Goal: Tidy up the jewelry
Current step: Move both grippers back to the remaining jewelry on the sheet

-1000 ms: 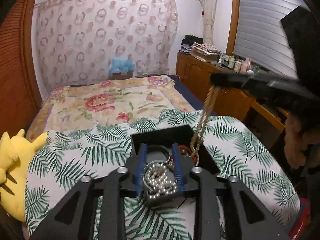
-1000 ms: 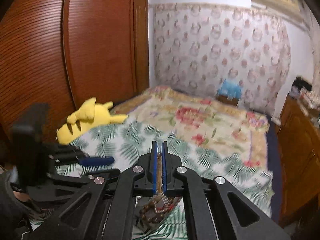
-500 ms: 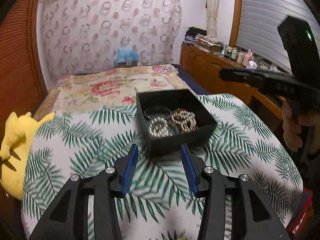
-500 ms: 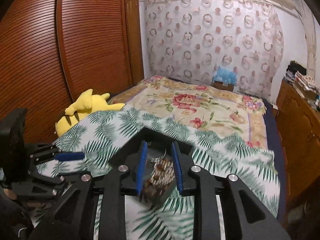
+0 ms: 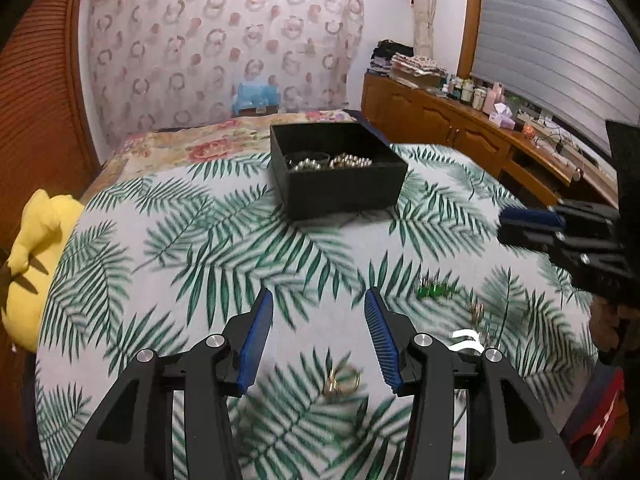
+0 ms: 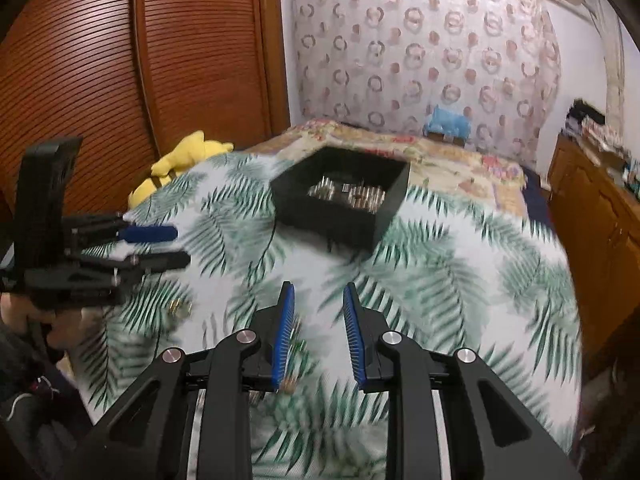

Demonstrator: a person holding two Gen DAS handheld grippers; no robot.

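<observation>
A black open box (image 5: pixel 340 168) sits on the palm-leaf cloth and holds silver bead bracelets (image 5: pixel 308 163) and a brown bead bracelet (image 5: pixel 352 161); it also shows in the right wrist view (image 6: pixel 340 200). My left gripper (image 5: pixel 318 316) is open and empty, well short of the box. A gold ring piece (image 5: pixel 342 378) lies on the cloth just below its fingers. A green piece (image 5: pixel 434 290) and a white piece (image 5: pixel 466 340) lie to the right. My right gripper (image 6: pixel 318 320) is open and empty; small gold pieces (image 6: pixel 180 307) lie to its left.
A yellow plush toy (image 5: pixel 30 264) lies at the cloth's left edge. A wooden dresser (image 5: pixel 460 128) with bottles runs along the right wall. A slatted wooden wardrobe (image 6: pixel 140 60) stands on the left. The floral bedspread (image 5: pixel 224 140) lies behind the box.
Both grippers let go of their bracelets into the box, opened, and pulled back toward me. The box now sits farther away in both views.
</observation>
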